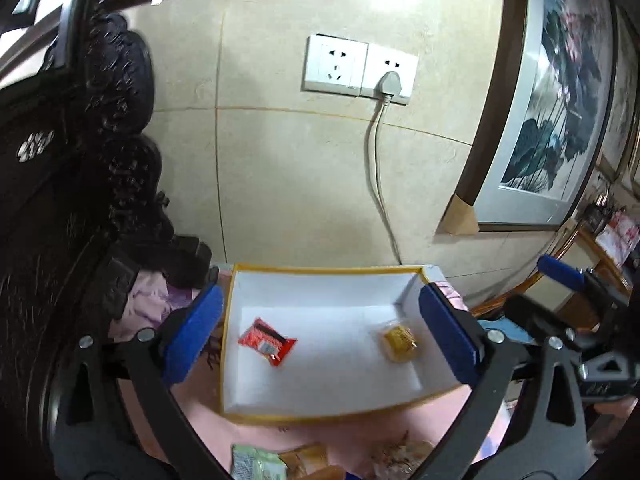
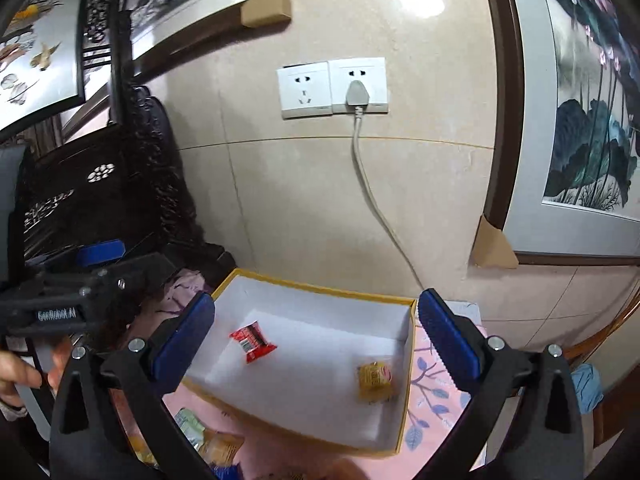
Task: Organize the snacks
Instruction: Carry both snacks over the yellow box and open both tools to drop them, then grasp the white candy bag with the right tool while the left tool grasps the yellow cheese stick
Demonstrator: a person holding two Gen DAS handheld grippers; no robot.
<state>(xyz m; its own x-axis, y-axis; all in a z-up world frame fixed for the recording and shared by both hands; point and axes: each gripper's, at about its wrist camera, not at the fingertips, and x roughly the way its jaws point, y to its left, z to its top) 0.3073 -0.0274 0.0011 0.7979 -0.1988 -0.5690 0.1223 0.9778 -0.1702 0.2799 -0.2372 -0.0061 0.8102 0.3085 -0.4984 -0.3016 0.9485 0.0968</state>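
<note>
I am holding both tongs wide apart, nothing between the pads: left tongs, right tongs. Both are hovering over the white box with the yellow rim, sitting on the pink-clothed bench. Inside, 2 snacks are lying well apart: a red packet left, a yellow packet right. More wrapped snacks are waiting on the bench, nearer me.

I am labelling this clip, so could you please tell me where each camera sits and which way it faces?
Left wrist: on the left gripper, angled down at the white box; own open blue fingers show, right gripper at the edge.
Right wrist: on the right gripper, same aim; own fingers, left gripper, a hand.
Shared: box, red packet, yellow packet, wall sockets.
</note>
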